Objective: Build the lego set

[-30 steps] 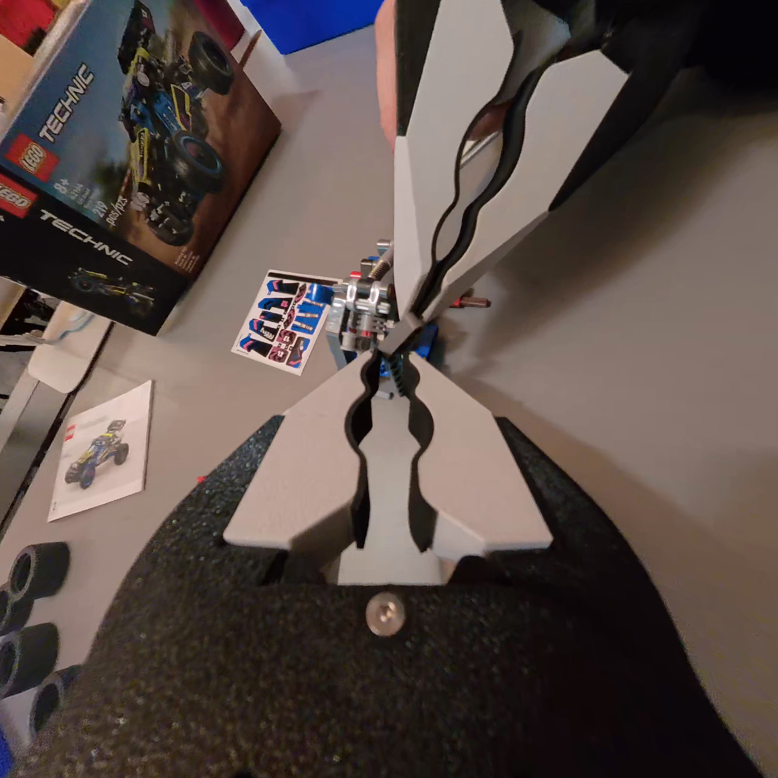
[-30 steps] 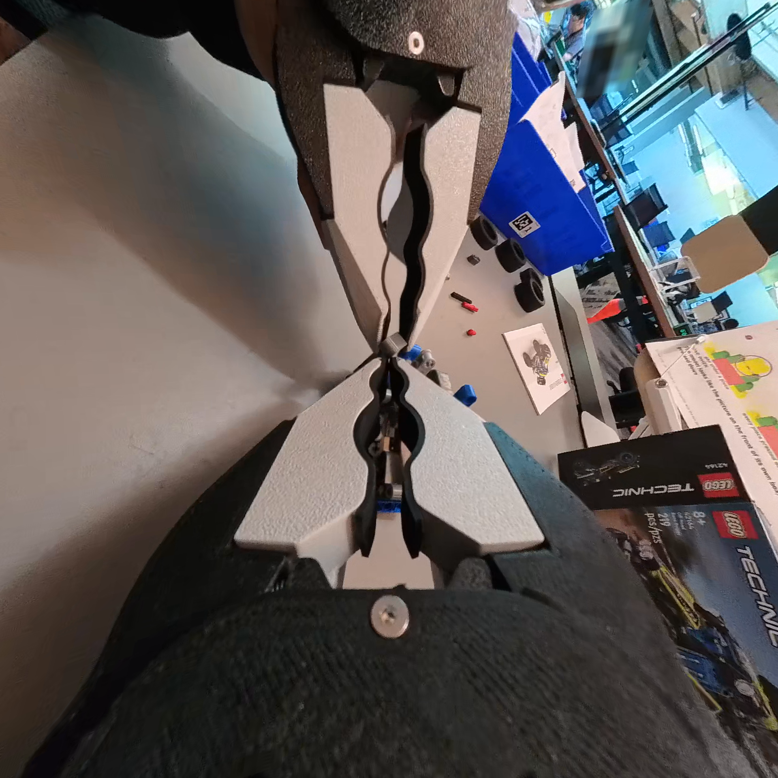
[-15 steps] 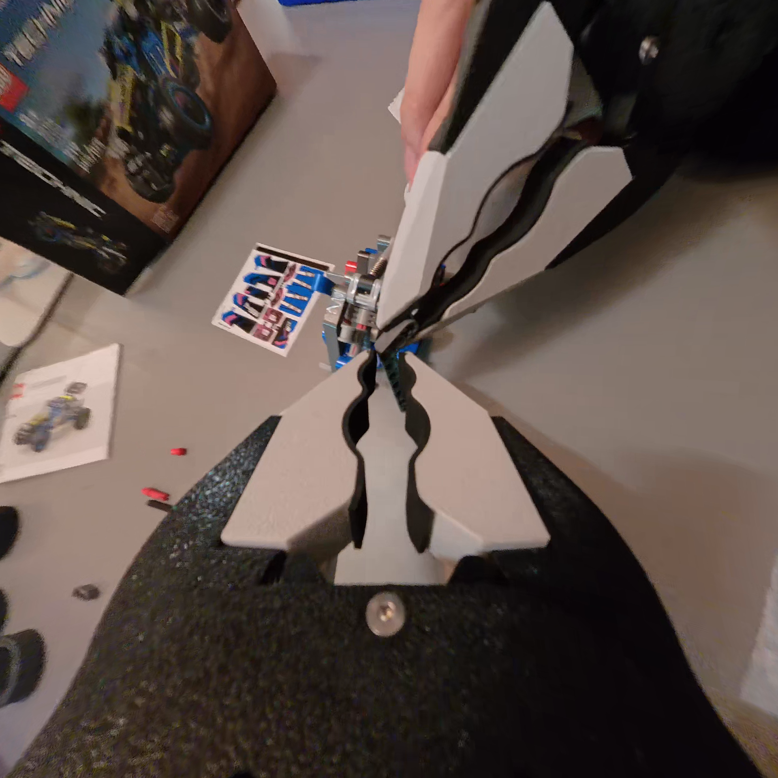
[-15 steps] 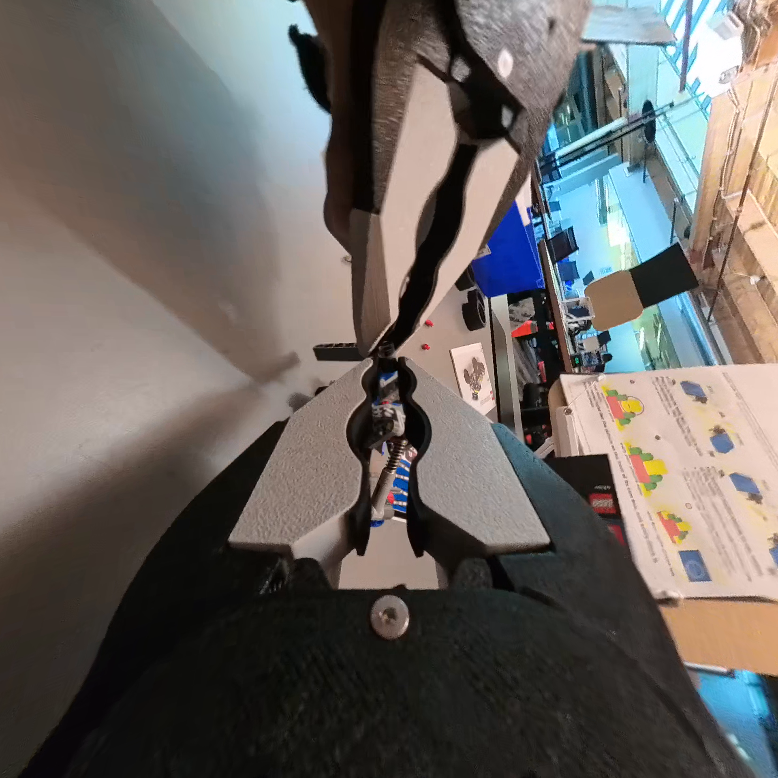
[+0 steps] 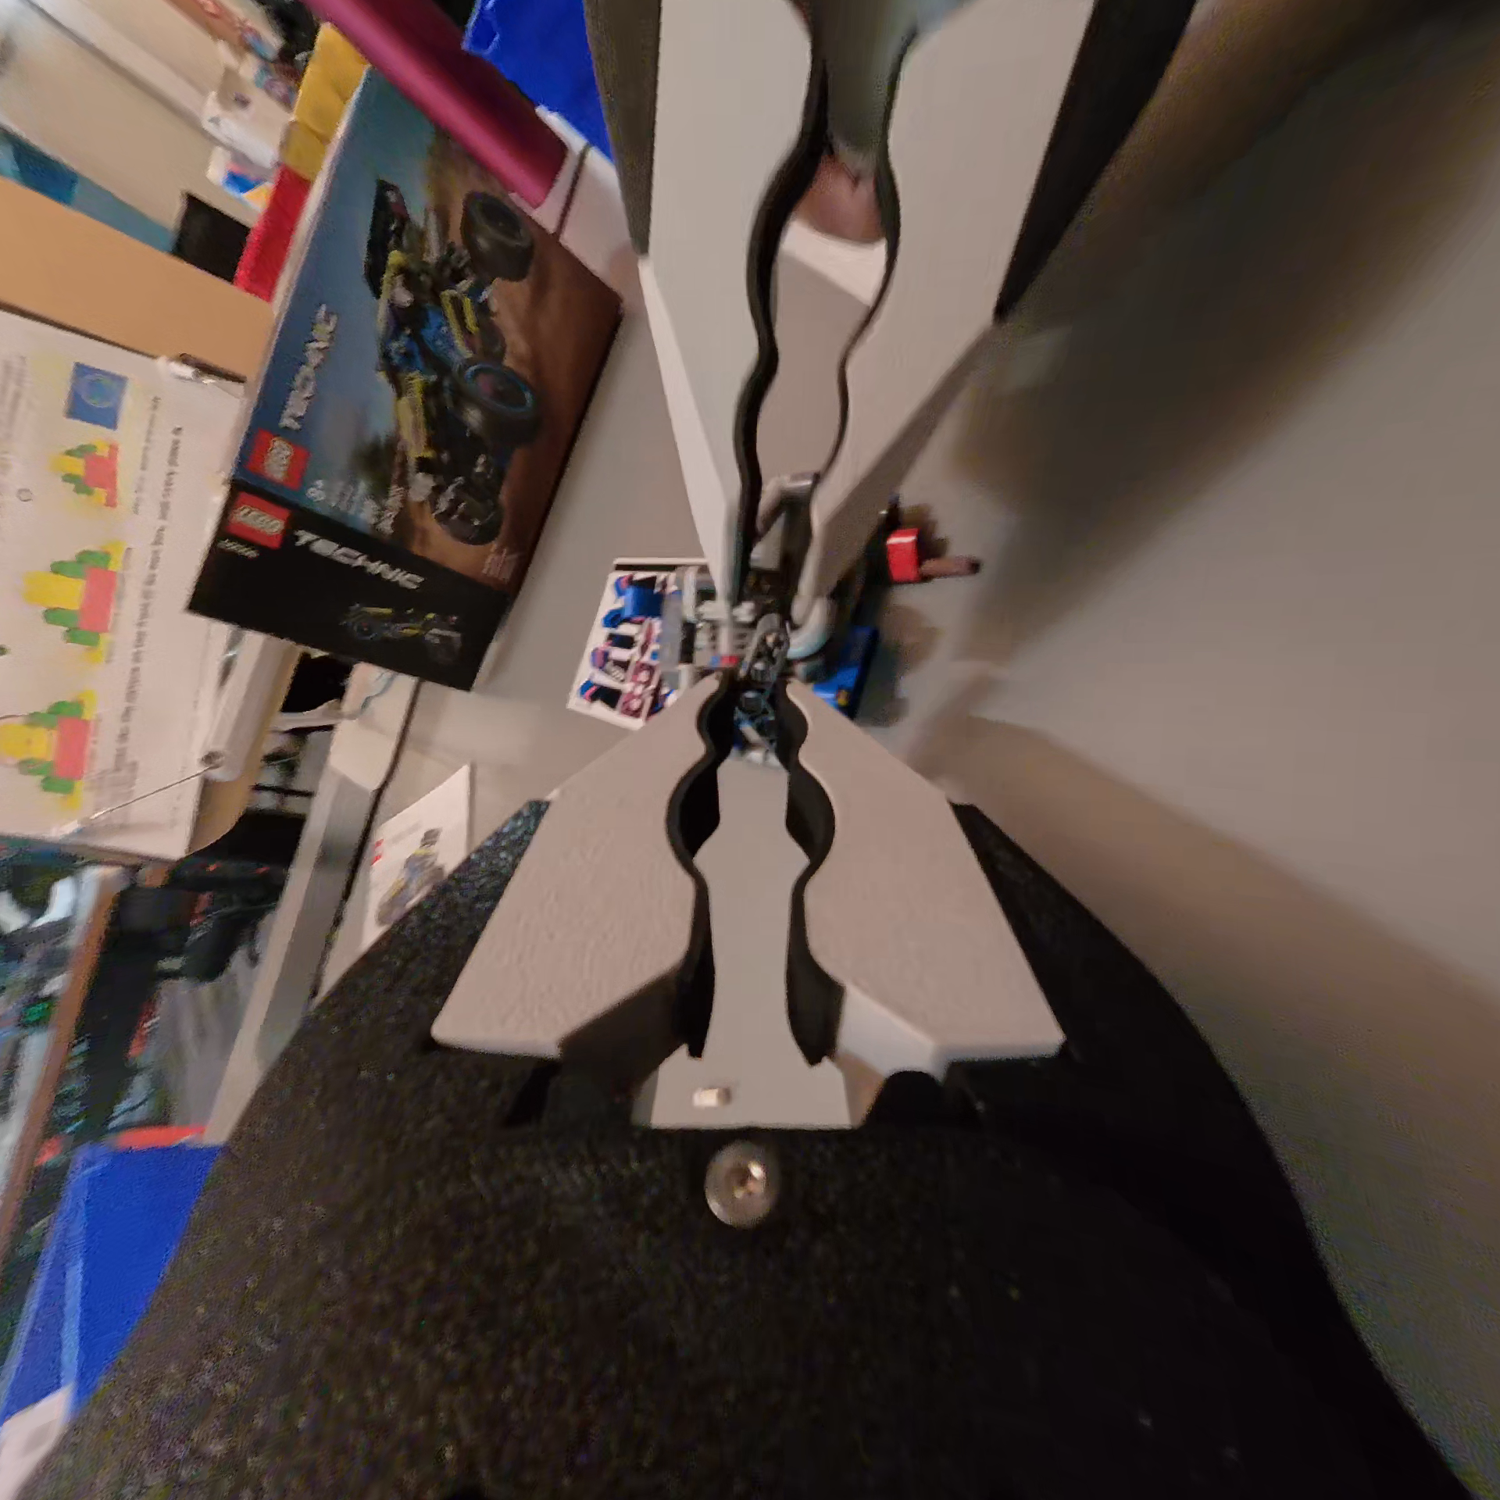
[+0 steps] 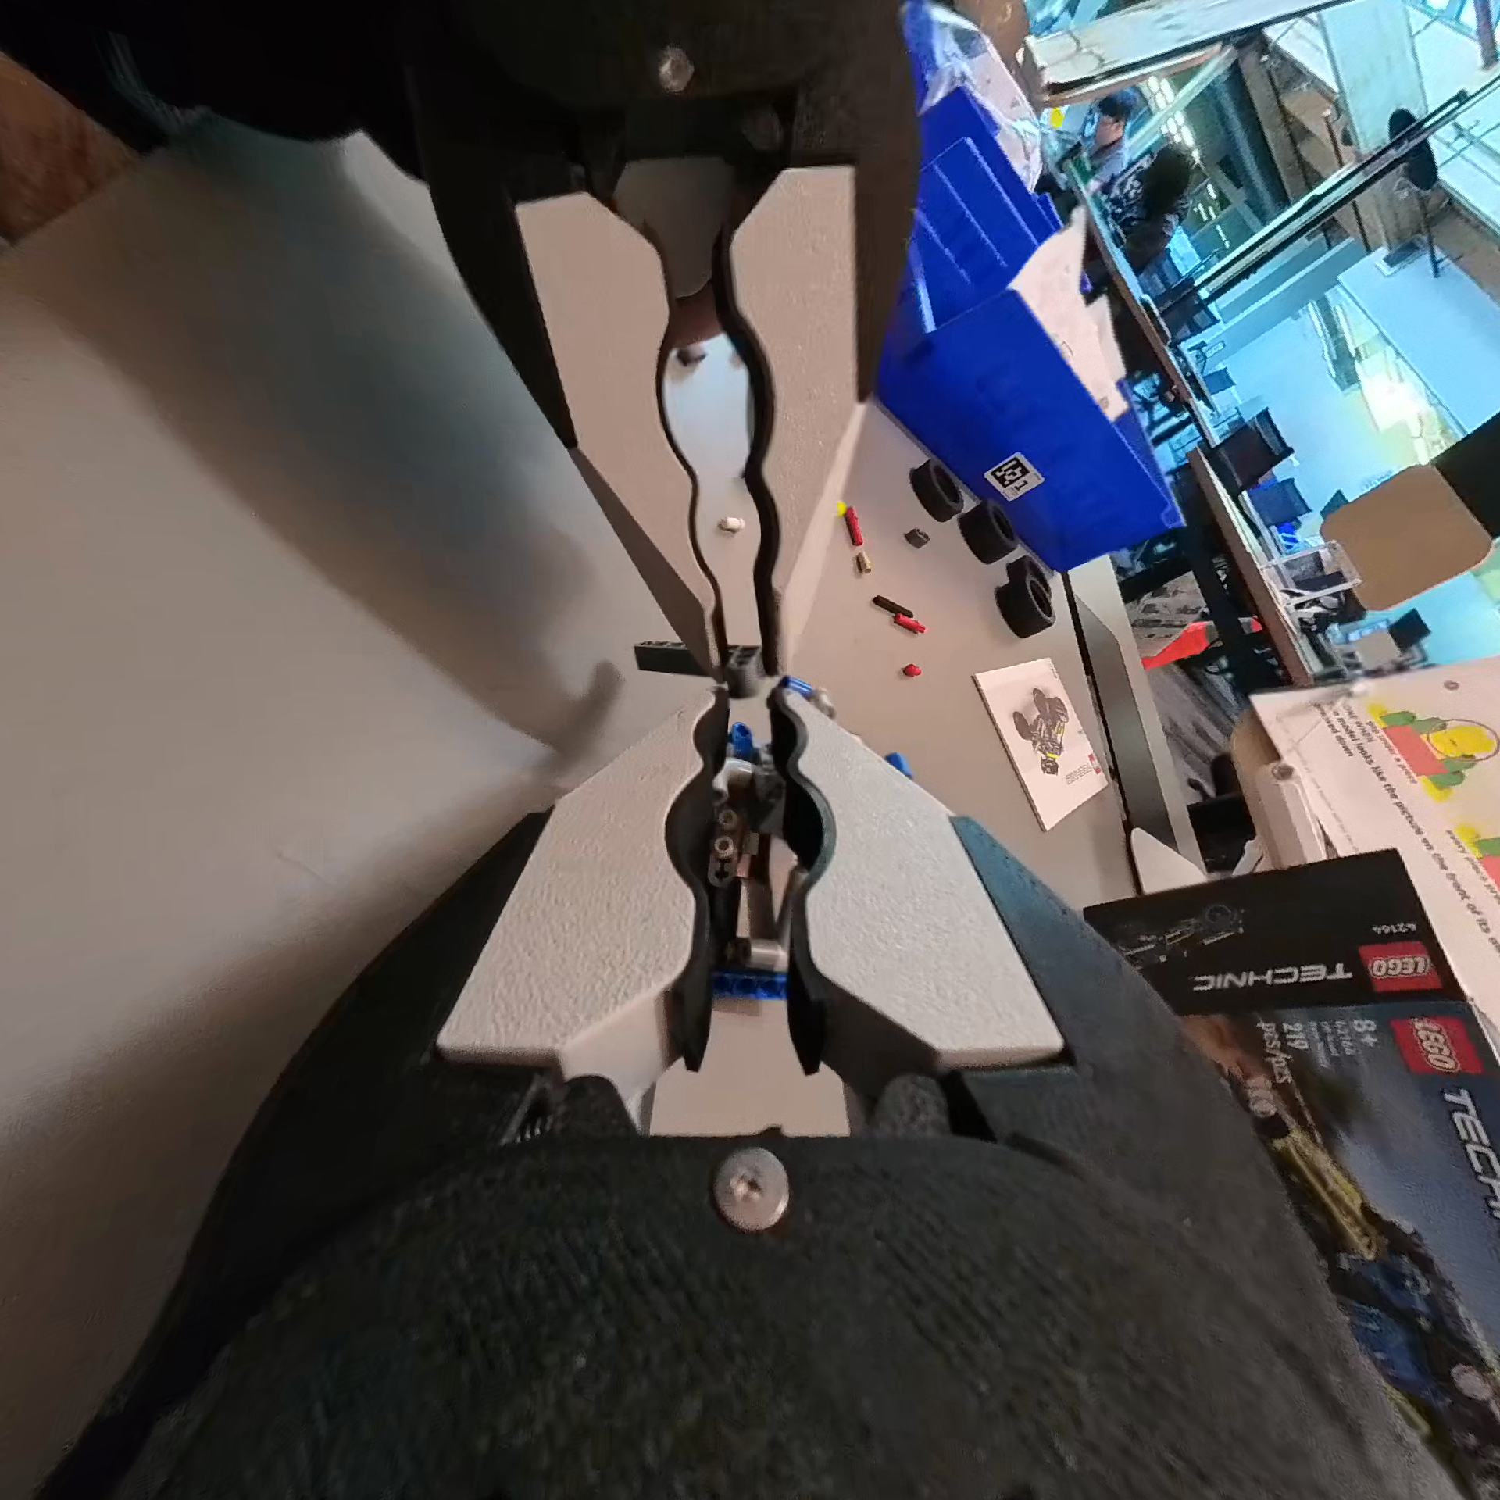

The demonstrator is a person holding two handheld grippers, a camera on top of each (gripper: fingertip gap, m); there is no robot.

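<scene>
My right gripper [image 6: 747, 702] is shut on the small grey, black and blue lego assembly [image 6: 743, 848], which sits deep between its fingers. My left gripper [image 5: 751, 698] meets it tip to tip. In the right wrist view the left gripper [image 6: 740, 659] comes down from above and pinches a small dark grey piece [image 6: 743, 680] against the front end of the assembly. In the left wrist view the right gripper [image 5: 771, 568] reaches in from above, with the assembly [image 5: 722, 629] just past my left tips. The contact point itself is mostly hidden.
The lego box [image 5: 406, 406] stands to the left, with a sticker sheet [image 5: 621, 657] and a booklet [image 6: 1039, 739] on the grey table. Black tyres [image 6: 986, 528], loose red and black pins [image 6: 897, 613], a black beam [image 6: 661, 653] and a blue bin [image 6: 1015, 390] lie beyond.
Both grippers have stayed tip to tip on the assembly while turning together. The right gripper now points straight down in the left wrist view, and the backgrounds have swung round.
</scene>
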